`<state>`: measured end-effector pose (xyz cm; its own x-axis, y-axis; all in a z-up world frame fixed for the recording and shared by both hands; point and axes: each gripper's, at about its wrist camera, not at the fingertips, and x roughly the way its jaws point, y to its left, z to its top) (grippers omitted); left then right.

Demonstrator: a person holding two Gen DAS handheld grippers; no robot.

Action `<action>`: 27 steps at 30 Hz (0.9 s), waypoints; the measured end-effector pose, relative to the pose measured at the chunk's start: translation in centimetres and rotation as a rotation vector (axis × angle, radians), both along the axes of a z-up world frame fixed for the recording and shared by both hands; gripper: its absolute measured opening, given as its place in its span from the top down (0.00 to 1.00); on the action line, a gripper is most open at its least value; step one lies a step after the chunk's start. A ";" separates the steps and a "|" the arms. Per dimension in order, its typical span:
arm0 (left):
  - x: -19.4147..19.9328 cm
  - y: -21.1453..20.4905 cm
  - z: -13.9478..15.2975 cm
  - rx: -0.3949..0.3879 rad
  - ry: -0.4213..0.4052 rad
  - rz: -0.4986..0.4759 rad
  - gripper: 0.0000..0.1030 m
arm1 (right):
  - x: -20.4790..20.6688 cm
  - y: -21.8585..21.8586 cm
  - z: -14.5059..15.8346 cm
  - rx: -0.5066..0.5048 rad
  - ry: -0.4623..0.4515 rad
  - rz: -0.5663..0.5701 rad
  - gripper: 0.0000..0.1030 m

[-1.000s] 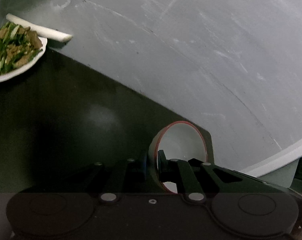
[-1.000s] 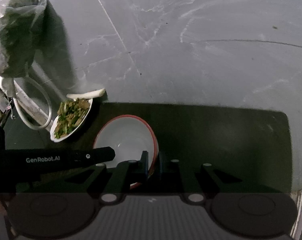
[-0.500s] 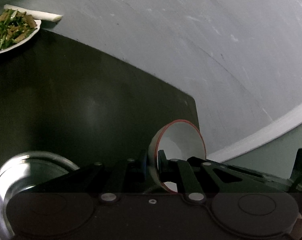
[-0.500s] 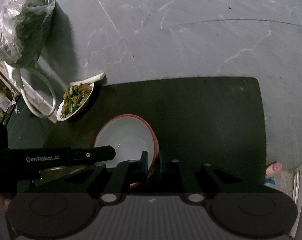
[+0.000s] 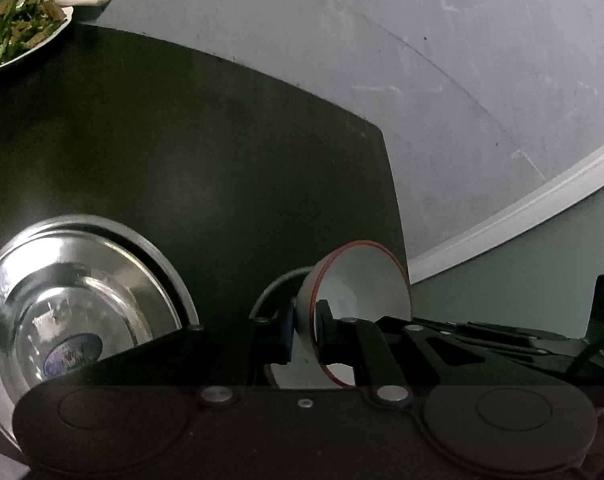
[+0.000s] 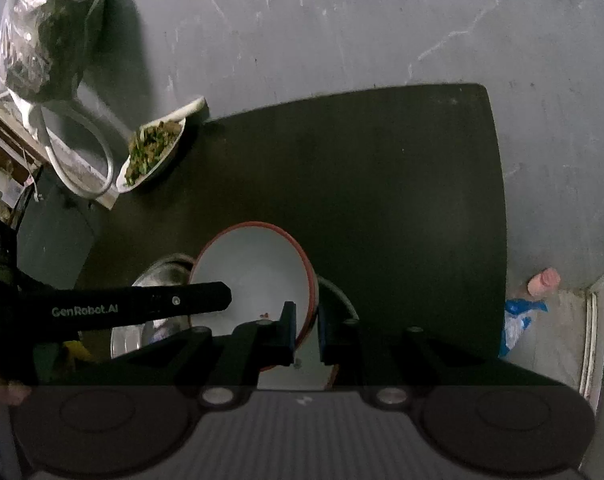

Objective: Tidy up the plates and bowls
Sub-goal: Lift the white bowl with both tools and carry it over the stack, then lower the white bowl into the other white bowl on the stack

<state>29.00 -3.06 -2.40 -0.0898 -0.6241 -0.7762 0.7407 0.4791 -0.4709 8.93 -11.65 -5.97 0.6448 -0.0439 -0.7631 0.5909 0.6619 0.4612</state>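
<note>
Pinching opposite sides of one white, red-rimmed bowl (image 6: 258, 276), the left gripper (image 5: 303, 334) and the right gripper (image 6: 303, 330) each have their fingers pressed onto its wall, one pad inside and one outside, so the bowl hangs between them above the dark table (image 6: 381, 184). Beneath and beside it sit steel bowls (image 5: 74, 312) near the table's close edge — the biggest at the left of the left wrist view. At the far corner rests a plate of greens (image 6: 152, 152), with a bagged bundle (image 6: 50, 32) on the grey floor (image 6: 341, 28) beyond.
</note>
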 end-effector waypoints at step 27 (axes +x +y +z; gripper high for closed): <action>-1.4 0.6 -1.5 0.090 0.026 -0.046 0.88 | -0.5 1.6 -0.9 0.031 0.086 0.032 0.88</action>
<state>27.63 -2.47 -3.90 -0.1379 -0.5463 -0.8262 0.7510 0.4862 -0.4468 8.44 -10.01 -6.91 0.5778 0.0001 -0.8162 0.6081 0.6670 0.4306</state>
